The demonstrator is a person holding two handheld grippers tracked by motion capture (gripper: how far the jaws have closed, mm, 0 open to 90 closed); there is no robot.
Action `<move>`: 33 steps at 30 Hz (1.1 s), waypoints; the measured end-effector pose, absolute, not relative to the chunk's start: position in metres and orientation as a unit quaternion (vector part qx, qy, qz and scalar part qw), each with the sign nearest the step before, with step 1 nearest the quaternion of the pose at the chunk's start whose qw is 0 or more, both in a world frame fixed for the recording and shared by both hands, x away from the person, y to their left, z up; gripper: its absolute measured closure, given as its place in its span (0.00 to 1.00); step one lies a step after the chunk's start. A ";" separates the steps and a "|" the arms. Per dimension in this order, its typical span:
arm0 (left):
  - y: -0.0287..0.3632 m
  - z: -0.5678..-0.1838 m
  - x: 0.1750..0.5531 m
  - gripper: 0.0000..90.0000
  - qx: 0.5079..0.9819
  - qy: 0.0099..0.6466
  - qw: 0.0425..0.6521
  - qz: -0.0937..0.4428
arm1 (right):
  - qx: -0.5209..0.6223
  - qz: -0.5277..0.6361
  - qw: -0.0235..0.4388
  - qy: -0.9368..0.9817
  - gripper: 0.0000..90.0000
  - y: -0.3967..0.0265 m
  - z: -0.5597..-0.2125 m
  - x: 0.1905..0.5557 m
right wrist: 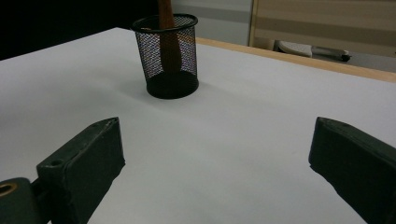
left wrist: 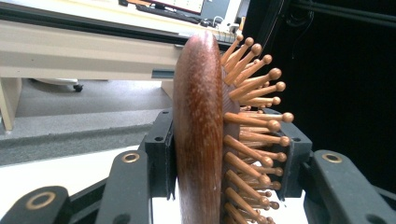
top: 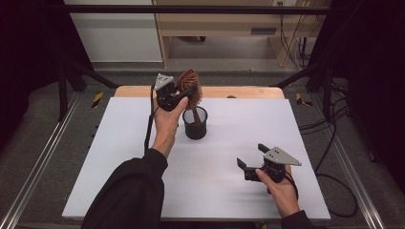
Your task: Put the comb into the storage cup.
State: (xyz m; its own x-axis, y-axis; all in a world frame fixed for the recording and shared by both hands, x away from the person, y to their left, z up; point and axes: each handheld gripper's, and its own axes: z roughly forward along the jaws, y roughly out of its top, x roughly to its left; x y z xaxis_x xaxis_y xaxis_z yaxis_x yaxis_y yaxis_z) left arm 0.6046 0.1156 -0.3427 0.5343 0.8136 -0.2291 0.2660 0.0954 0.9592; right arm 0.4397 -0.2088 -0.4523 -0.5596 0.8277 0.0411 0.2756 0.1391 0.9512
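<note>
Wooden hairbrush (top: 189,86) standing upright, handle end down inside black mesh cup (top: 195,125), head up above the rim. Clamped at the head by left gripper (top: 187,91): jaws closed on it, one pad on the smooth back, other against the pin side. Same grip in the left gripper view: hairbrush (left wrist: 205,135) edge-on, rounded back to the left, ball-tipped pins sticking out right, black pads tight on both sides. Gripper body held in left hand (top: 167,125), grey three-cornered plate on top, cable trailing down along the forearm, dark sleeve below.

Mesh cup standing upright on white table top (top: 119,157), around the middle, toward the far edge. In the right gripper view: mesh cup (right wrist: 169,56) with brown handle visible through the mesh, leaning slightly inside.

Right gripper (top: 252,157) well apart from cup, near the front right part of the table, held low in right hand (top: 279,186). Jaws spread wide, nothing between them, just bare white surface in the gap; pointing toward the cup.

Wooden strip along far table edge, pale cabinet behind.
</note>
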 end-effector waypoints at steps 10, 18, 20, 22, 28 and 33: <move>0.111 -0.350 0.605 0.57 0.633 0.431 0.607 0.214 | 0.386 0.526 0.260 0.712 0.04 -0.208 -0.453 0.439; 0.110 -0.353 0.606 0.57 0.632 0.433 0.607 0.210 | 0.385 0.525 0.259 0.714 0.04 -0.207 -0.453 0.440; 0.109 -0.354 0.606 0.57 0.633 0.433 0.607 0.209 | 0.384 0.525 0.258 0.714 0.04 -0.207 -0.453 0.440; 0.108 -0.354 0.606 0.57 0.634 0.432 0.606 0.208 | 0.384 0.525 0.258 0.714 0.04 -0.207 -0.453 0.440; 0.106 -0.357 0.606 0.57 0.635 0.433 0.606 0.206 | 0.383 0.525 0.258 0.715 0.04 -0.207 -0.453 0.439; 0.106 -0.361 0.606 0.57 0.637 0.434 0.603 0.206 | 0.382 0.524 0.258 0.716 0.04 -0.206 -0.453 0.440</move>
